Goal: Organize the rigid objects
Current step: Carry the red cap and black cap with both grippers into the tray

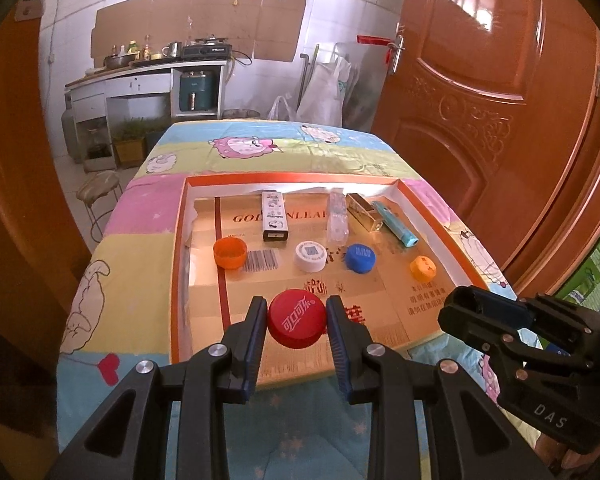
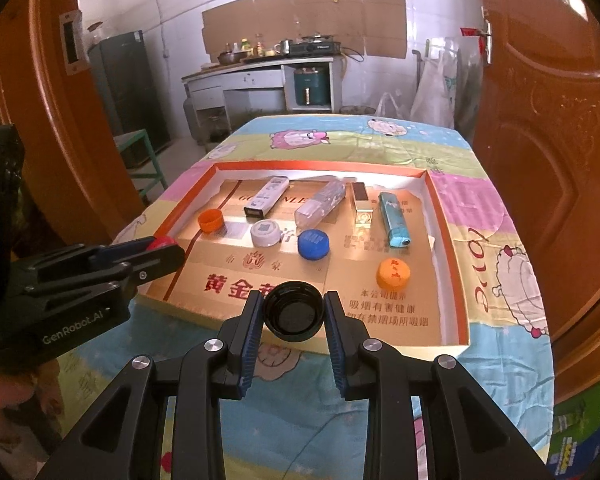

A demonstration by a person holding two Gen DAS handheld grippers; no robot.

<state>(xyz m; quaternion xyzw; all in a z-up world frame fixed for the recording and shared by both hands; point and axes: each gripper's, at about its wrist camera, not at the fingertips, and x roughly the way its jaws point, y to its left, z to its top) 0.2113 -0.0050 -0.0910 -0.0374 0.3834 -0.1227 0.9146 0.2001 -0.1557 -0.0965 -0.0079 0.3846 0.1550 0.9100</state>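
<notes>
Our left hand-held gripper is clamped on a round red plastic bottle cap with white lettering, both blue-ribbed pads pressed against its sides, held over the near part of the shallow orange-rimmed cardboard tray. Our right hand-held gripper is clamped the same way on a round black plastic cap, its hollow side turned toward the camera, above the tray's near edge. In the right wrist view the left tool comes in from the side and covers most of the red cap, so only a sliver shows.

Inside the tray, beyond the red cap, lies a row of caps: an open orange plastic cap at the left, a white cap with a printed code, a blue cap, and a small orange closed cap nearest the tray's right wall. Farther back in the tray lie a white printed oblong box, a clear plastic case that is hard to read against the glare, a gold rectangular lighter and a light blue lighter. The tray floor carries printed lettering partly covered by these things.

The tray rests on a surface draped in a pastel cartoon-sheep cloth. Its near end is cut off by our tools.
</notes>
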